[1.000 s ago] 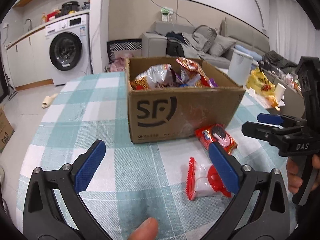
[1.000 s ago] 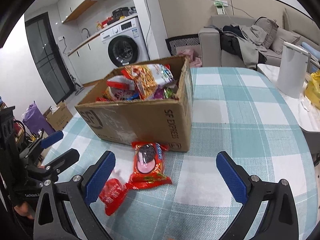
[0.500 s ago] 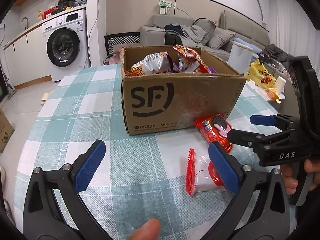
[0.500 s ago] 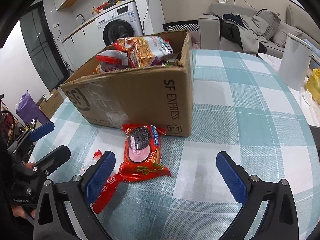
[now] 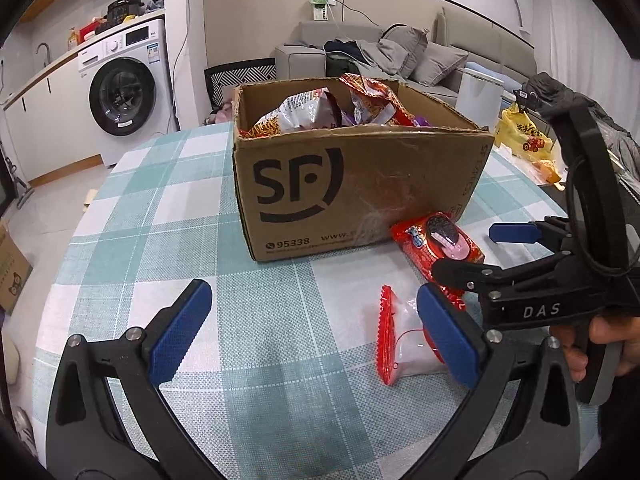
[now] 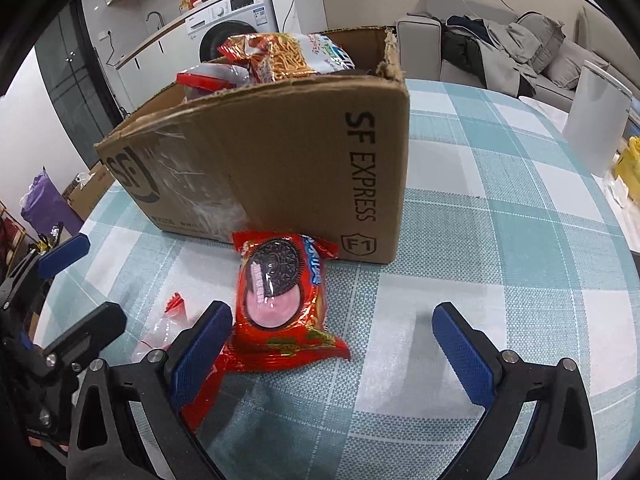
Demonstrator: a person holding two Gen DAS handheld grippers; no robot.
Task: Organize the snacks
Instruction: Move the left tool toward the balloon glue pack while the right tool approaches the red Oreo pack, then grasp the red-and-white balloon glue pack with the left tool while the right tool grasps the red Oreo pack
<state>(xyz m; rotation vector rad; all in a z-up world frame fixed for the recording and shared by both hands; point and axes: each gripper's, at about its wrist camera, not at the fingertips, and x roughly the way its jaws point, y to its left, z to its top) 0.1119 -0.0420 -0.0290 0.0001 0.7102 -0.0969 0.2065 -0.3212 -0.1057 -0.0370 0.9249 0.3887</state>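
— What is seen on the tabletop [image 5: 132,216]?

— A cardboard box [image 5: 340,184] marked "SF" is placed on the checked cloth, and it is filled with snack bags [image 5: 304,114]. Just in front of its corner a red cookie packet [image 6: 280,300] is laid flat, and one end of it is almost touching the box wall. Beside this packet, a clear snack bag with red edges [image 5: 400,340] is also laid on the cloth.

— How are the grippers held?

— The left gripper [image 5: 316,336] is held low over the cloth with its blue pads spread wide, and nothing is gripped between them. Its right finger [image 5: 448,340] is seen in front of the clear bag; whether it is touched cannot be told. The right gripper [image 6: 332,348] is also spread wide and empty. Its left finger [image 6: 200,352] is seen just beside the near end of the cookie packet, and the packet is partly framed by the two fingers.

— Is anything else visible?

— A washing machine [image 5: 124,96] and a grey sofa [image 5: 400,56] are seen behind the table. A hand [image 5: 608,344] is seen on the handle of the right gripper.
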